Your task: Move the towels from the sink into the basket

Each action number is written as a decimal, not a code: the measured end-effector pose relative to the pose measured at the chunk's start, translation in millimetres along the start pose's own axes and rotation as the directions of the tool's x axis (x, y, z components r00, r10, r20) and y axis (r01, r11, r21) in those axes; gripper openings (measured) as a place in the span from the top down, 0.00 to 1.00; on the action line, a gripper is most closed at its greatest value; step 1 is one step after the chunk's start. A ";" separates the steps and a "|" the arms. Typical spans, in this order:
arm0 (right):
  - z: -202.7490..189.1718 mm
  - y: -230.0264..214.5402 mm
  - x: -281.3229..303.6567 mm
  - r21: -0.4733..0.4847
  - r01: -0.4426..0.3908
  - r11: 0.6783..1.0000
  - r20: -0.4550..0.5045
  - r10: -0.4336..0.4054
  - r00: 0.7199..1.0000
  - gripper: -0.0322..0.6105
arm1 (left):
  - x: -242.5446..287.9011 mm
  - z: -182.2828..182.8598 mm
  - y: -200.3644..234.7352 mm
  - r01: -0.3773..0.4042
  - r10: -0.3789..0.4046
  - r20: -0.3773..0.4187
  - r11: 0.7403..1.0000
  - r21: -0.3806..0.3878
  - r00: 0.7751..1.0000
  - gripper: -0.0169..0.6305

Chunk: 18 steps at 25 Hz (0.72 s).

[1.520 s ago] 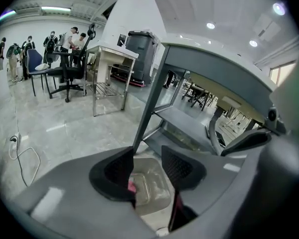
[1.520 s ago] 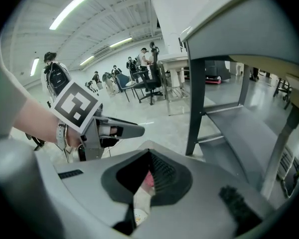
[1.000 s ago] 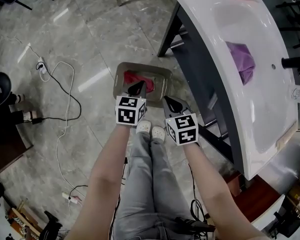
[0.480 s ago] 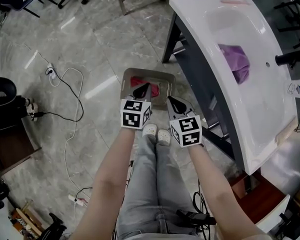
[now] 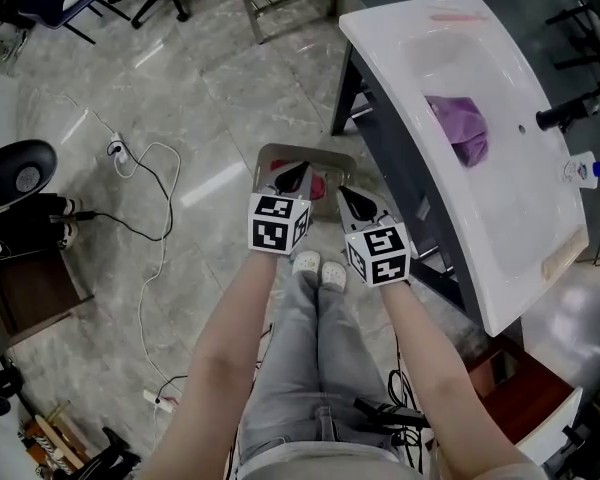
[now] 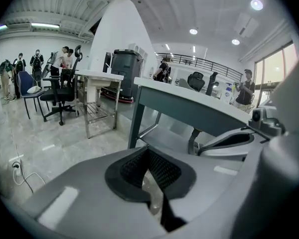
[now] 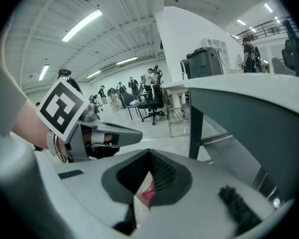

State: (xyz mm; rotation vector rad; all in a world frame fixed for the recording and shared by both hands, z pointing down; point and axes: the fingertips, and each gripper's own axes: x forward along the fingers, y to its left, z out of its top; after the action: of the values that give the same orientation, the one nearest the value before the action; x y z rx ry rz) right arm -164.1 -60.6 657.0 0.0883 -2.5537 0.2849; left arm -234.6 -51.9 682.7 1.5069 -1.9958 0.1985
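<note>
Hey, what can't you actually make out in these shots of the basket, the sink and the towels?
- Basket inside: in the head view, the left tongs and right tongs cover most of it; only part of a red towel shows.
- Sink basin: both gripper views look from below its rim.
- Purple towel: bunched, one or several unclear.

Glossy sink [image 5: 500, 218] w/ cloth towel [image 5: 458, 126], shiny metal basket [image 5: 302, 152] & polished floor [image 5: 210, 98]

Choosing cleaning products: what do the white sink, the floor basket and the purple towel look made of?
White sink: glossy ceramic or acrylic, going by its smooth sheen. Rectangular basket: probably brushed metal, grey with dull reflections. Purple towel: soft matte fabric, crumpled into folds.
</note>
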 end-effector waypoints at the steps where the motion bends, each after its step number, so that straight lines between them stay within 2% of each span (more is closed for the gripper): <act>1: 3.6 1.3 -2.7 0.004 -0.003 1.000 0.003 0.003 1.000 0.93 | -2.4 3.8 -1.6 0.002 -0.002 0.003 1.000 0.001 1.000 0.97; 9: 29.6 8.4 -25.5 -0.006 -0.016 1.000 0.021 0.017 1.000 0.93 | -18.2 26.7 -16.8 0.014 -0.014 0.008 1.000 0.009 1.000 0.96; 14: 43.4 17.1 -39.0 -0.068 -0.028 0.997 0.013 0.029 0.999 0.92 | -29.4 47.6 -30.6 0.046 -0.046 0.015 0.999 0.025 0.999 0.96; 18: 60.3 17.0 -50.8 -0.080 -0.018 0.997 0.029 0.021 0.999 0.92 | -41.3 68.5 -41.4 0.059 -0.060 0.044 0.998 0.025 0.997 0.96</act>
State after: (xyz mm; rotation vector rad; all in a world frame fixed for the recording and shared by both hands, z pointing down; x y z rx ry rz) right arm -155.4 -57.2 576.9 0.0375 -2.5933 0.1896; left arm -216.9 -64.3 595.3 1.5966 -1.9872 0.1658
